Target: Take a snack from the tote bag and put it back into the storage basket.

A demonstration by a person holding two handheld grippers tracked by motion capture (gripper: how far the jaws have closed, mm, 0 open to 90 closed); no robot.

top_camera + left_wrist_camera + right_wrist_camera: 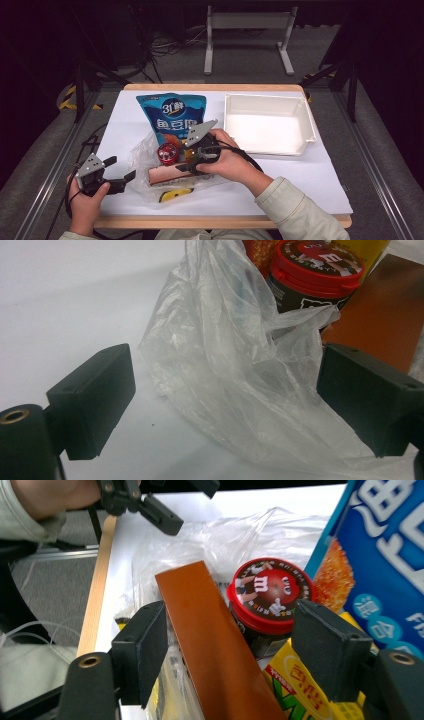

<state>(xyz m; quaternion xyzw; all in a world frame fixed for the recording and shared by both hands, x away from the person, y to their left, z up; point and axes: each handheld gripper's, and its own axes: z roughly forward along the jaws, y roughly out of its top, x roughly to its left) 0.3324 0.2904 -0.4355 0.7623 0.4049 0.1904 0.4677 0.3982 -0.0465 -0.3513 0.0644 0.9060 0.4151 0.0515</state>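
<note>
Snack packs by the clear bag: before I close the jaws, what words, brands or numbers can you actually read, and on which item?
"鱼豆腐" and "31鲜", white on the blue snack bag.
"m", large white letter, on the red lid of the candy tub; its other lettering is too blurred to read.
Red characters on the yellow pack: cut off, unreadable.
Brown box: no print visible.
White tray: no markings.

white tray (305, 145) at the table's (300, 180) far right, blue snack bag (172, 117) flat
</note>
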